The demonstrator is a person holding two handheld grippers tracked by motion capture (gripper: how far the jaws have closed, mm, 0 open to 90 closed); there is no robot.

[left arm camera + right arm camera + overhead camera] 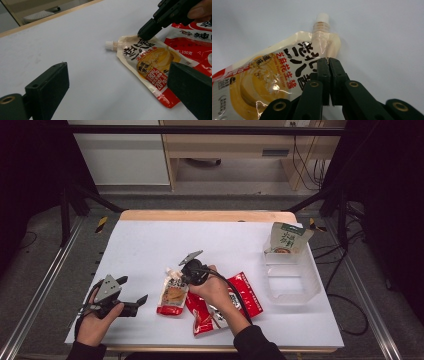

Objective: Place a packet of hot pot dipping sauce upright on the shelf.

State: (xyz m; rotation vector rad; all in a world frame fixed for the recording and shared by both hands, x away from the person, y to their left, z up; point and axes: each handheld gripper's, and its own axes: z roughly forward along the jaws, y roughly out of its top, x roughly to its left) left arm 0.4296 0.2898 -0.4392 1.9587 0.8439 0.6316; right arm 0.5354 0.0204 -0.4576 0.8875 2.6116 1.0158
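Note:
A cream spouted sauce pouch [172,296] [147,62] [269,77] with a white cap and a red bottom lies flat on the white table [150,245]. My right gripper [181,280] [141,35] [328,61] points down at the pouch's top edge just beside the spout. Its jaws are pressed together there, pinching the film. My left gripper [134,290] [120,67] rests at the table's front left, open and holding nothing, aimed toward the pouch.
Two red snack packets [245,295] [190,42] lie right of the pouch, under my right forearm. A clear plastic bin [292,280] stands at the right edge with a green-and-white bag [286,239] leaning in its far end.

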